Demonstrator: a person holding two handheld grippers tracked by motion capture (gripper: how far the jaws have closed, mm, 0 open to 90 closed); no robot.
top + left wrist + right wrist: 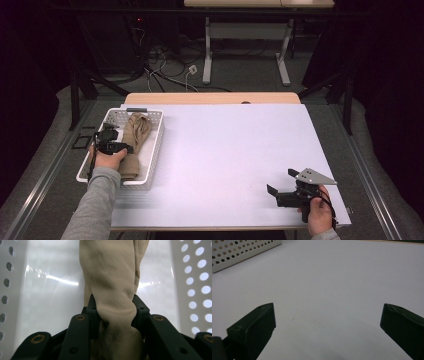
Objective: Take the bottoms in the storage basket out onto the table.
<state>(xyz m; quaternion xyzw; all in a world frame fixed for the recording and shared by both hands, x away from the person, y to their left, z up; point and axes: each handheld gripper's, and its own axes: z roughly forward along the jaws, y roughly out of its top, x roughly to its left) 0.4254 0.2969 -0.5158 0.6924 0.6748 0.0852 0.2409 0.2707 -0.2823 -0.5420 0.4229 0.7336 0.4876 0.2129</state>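
Cloth (110, 290) in basket (152, 150) | left gripper (120, 148) fingers clenched on it | right gripper (280, 192) level, released

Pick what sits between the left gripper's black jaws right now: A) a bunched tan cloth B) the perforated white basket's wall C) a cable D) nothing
A: in the left gripper view the left gripper has its black jaws pinching in on the bunched tan cloth, which lies inside the perforated white plastic basket.
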